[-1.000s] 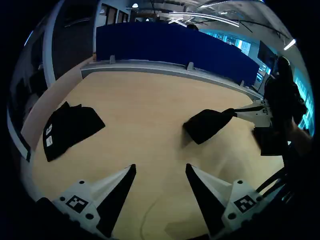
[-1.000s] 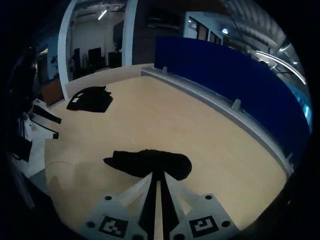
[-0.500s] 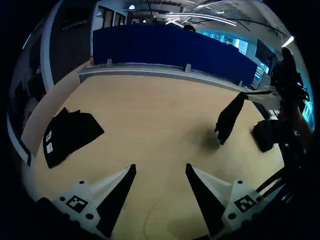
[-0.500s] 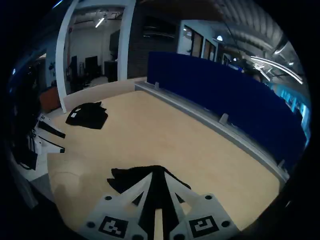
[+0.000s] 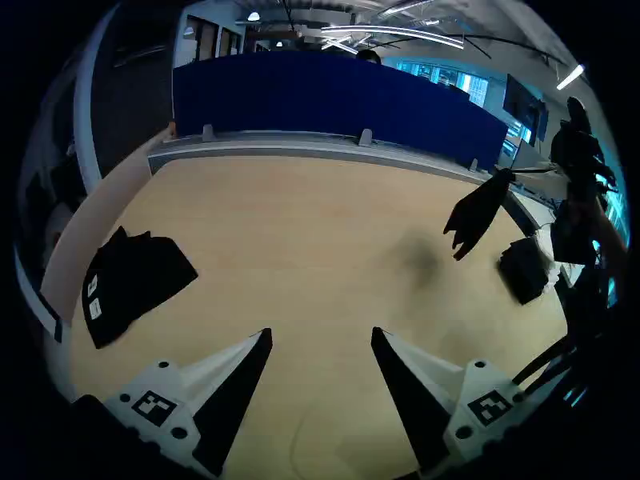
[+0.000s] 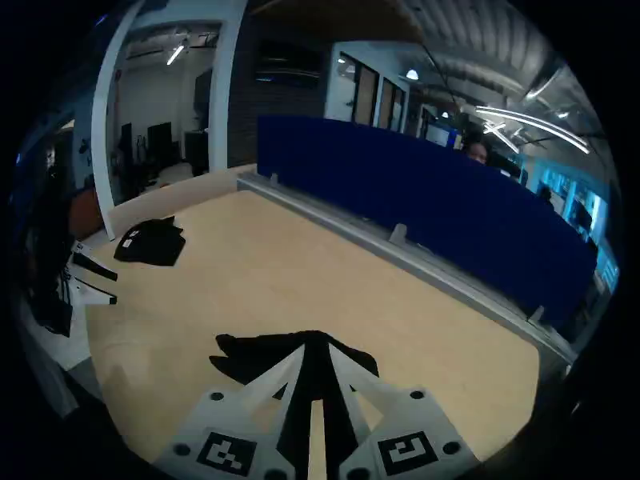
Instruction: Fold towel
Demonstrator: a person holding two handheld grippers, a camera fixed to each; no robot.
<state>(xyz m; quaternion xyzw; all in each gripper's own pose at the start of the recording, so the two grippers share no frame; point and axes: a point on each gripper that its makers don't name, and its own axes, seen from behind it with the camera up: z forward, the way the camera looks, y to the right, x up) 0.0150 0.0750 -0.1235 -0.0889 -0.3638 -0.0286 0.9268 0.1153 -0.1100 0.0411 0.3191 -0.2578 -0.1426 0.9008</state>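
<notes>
While spread apart and empty at bottom centre of left gripper view, left gripper (image 5: 320,331) low over tan table (image 5: 280,216). At bottom centre of right gripper view, right gripper (image 6: 317,349) jaws pinched on black towel (image 6: 240,356), dangling above table. Far left: folded black cloth (image 5: 132,280). Right edge: dark bundle (image 5: 524,270). Behind: blue partition (image 5: 320,92).

The left gripper view looks across the table (image 5: 304,232) toward the blue partition (image 5: 320,96); the right gripper view, close over the black towel (image 6: 240,358), shares both (also the folded dark cloth (image 5: 132,280)).
</notes>
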